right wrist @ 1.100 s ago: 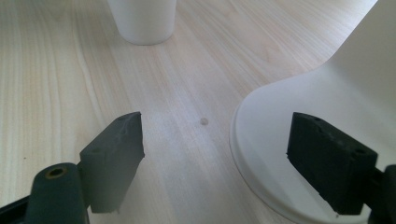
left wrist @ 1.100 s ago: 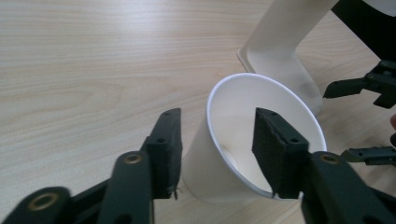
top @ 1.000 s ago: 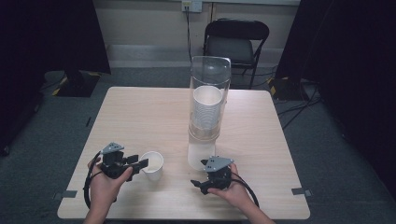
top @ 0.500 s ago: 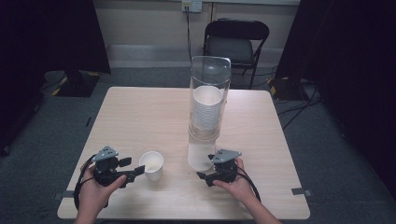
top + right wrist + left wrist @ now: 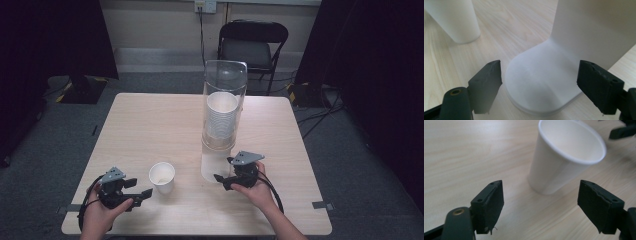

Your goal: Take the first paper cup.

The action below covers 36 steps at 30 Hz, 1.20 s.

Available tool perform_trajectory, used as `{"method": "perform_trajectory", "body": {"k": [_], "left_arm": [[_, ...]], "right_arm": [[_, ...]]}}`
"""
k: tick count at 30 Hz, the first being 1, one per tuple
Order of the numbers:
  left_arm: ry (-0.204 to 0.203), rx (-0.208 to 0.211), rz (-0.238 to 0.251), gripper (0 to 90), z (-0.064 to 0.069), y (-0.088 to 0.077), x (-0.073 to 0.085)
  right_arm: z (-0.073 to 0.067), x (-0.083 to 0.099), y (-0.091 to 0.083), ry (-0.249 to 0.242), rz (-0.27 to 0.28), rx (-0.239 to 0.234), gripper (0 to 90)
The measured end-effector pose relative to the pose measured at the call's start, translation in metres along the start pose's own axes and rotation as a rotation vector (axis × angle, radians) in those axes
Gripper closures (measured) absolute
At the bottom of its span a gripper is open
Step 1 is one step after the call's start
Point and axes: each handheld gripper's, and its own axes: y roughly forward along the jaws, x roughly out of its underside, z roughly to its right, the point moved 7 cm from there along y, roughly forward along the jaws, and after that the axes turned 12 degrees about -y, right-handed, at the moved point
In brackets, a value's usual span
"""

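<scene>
A white paper cup (image 5: 162, 176) stands upright on the wooden table (image 5: 150, 125), left of a tall clear cup dispenser (image 5: 223, 120) that holds a stack of white cups. My left gripper (image 5: 138, 194) sits near the front left edge, just left of the cup. Its jaws have just been opening and stand wide with nothing between them. In the left gripper view the cup (image 5: 564, 157) stands free just beyond the open left gripper (image 5: 540, 207). My right gripper (image 5: 223, 179) is open at the dispenser's foot. The white base (image 5: 544, 75) lies between and ahead of the right gripper (image 5: 539, 87).
A black folding chair (image 5: 252, 45) stands beyond the table's far edge, with cables on the grey floor (image 5: 320, 115) to the right. Tape marks sit at the table's front corners. The single cup (image 5: 456, 20) shows at the upper left of the right gripper view.
The left gripper let go of the paper cup, opened wide and drew back toward the front left. The right gripper moved away from the front edge toward the dispenser's base.
</scene>
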Motion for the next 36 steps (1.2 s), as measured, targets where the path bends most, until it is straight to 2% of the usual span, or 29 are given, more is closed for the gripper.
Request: {"method": "perform_trajectory", "body": {"k": [1,3,4,6,12,13,15,16,18,19,21,22,24,27,34,36], "left_arm": [[0.003,-0.011,-0.013,20.6,-0.002,0.003,0.003],[0.004,-0.021,-0.023,20.3,-0.005,0.007,0.007],[0.022,-0.042,-0.047,20.1,-0.006,0.012,0.012],[0.029,-0.039,-0.049,20.1,-0.006,0.014,0.013],[0.078,-0.037,-0.08,19.7,-0.003,0.028,0.018],[0.105,-0.037,-0.082,18.9,-0.002,0.031,0.019],[0.111,-0.035,-0.071,18.7,0.0,0.034,0.018],[0.127,-0.036,-0.066,18.2,0.0,0.035,0.018],[0.175,-0.045,-0.052,16.7,0.001,0.038,0.02],[0.175,-0.045,-0.052,16.2,0.001,0.038,0.02],[0.217,-0.057,-0.039,15.5,0.001,0.039,0.021],[0.216,-0.06,-0.039,14.7,0.002,0.04,0.022],[0.254,-0.084,-0.044,14.7,0.003,0.041,0.023],[0.249,-0.082,-0.044,14.2,0.003,0.041,0.023],[0.251,-0.084,-0.047,14.0,0.003,0.041,0.023],[0.249,-0.084,-0.047,13.9,0.003,0.041,0.023]], "right_arm": [[0.003,-0.004,-0.002,0.011,0.019,0.012,20.7],[0.005,-0.004,-0.003,0.019,0.016,0.012,20.3],[0.006,-0.005,-0.003,0.014,0.01,0.013,20.3],[0.007,-0.006,-0.004,0.009,0.015,0.017,20.3],[0.01,-0.014,-0.006,0.035,0.045,0.012,20.3],[0.011,-0.015,-0.007,0.035,0.045,0.018,20.5],[0.011,-0.016,-0.007,0.039,0.048,0.016,20.5],[0.011,-0.016,-0.007,0.04,0.045,0.017,20.5],[0.012,-0.017,-0.006,0.034,0.037,0.02,20.5],[0.012,-0.017,-0.006,0.034,0.037,0.02,20.5],[0.012,-0.019,-0.006,0.023,0.036,0.025,20.5],[0.012,-0.021,-0.007,0.021,0.037,0.024,20.5],[0.012,-0.024,-0.007,0.013,0.033,0.023,20.3],[0.013,-0.026,-0.008,0.013,0.037,0.021,20.1],[0.02,-0.027,-0.011,0.046,0.05,0.028,19.9],[0.023,-0.033,-0.012,0.052,0.064,0.035,20.0]]}}
